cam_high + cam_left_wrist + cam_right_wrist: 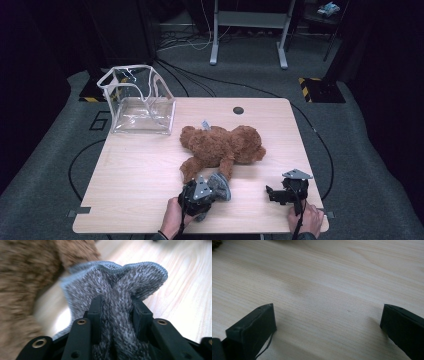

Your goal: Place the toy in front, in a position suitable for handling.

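A: One grey knitted sock (113, 287) is the object in hand. Where does it lie?

B: At the near edge of the table (135, 170), just beside the brown teddy bear's (220, 147) lower leg. The left gripper (200, 192) pinches it: in the left gripper view both black jaws press on bunched fabric, and the sock's open, blue-edged cuff fans out beyond them.

A: And the right gripper (280, 192)?

B: Spread wide and holding nothing, low over bare wood at the near right, well apart from the sock.

A: Further out?

B: A clear plastic bag (140, 100) stands open at the far left corner, well apart from the bear.
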`<state>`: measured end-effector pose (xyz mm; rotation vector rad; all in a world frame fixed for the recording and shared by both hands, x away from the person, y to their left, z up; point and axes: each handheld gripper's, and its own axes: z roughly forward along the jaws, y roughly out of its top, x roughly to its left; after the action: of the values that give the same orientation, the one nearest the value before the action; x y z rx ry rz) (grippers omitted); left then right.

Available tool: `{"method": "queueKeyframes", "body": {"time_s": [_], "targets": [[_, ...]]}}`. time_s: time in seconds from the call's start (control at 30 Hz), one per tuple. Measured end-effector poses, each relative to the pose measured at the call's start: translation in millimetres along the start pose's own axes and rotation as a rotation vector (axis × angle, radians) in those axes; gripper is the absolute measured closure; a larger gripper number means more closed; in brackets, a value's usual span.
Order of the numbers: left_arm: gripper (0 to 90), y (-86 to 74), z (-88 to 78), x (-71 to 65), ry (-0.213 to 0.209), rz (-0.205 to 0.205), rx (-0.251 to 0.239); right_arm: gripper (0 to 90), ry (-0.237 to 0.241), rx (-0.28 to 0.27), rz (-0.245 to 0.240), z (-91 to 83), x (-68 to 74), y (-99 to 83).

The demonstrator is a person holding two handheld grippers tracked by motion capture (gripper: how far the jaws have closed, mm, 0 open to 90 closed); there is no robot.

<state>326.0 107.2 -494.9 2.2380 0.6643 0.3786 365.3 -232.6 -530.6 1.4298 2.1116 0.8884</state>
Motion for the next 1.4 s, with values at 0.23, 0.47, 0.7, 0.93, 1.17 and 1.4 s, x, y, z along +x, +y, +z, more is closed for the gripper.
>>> {"method": "queueKeyframes", "body": {"time_s": [0.23,0.47,0.7,0.93,1.17,1.4], "targets": [[33.2,-3.5,8.3,2.4,-0.016,-0.057,0.003,0.0,0.0,-0.001,0.0,0.1,0.0,0.0],[14.2,-8.8,-17.2,11.7,0.031,-0.109,-0.032,0.0,0.0,-0.001,0.0,0.1,0.0,0.0],[4.1,-26.6,-46.3,29.6,0.14,-0.17,-0.044,0.0,0.0,-0.001,0.0,0.0,0.1,0.0],[0.0,-60.4,-63.4,67.3,0.295,-0.291,-0.015,0.0,-0.001,-0.001,0.0,0.1,0.1,0.0],[0.0,-97.6,-59.2,101.6,0.368,-0.437,0.016,0.0,0.0,-0.001,0.0,0.1,0.1,0.0],[0.0,-107.3,-52.0,117.0,0.404,-0.463,0.048,0.0,-0.001,-0.001,0.001,0.0,0.2,0.0]]}}
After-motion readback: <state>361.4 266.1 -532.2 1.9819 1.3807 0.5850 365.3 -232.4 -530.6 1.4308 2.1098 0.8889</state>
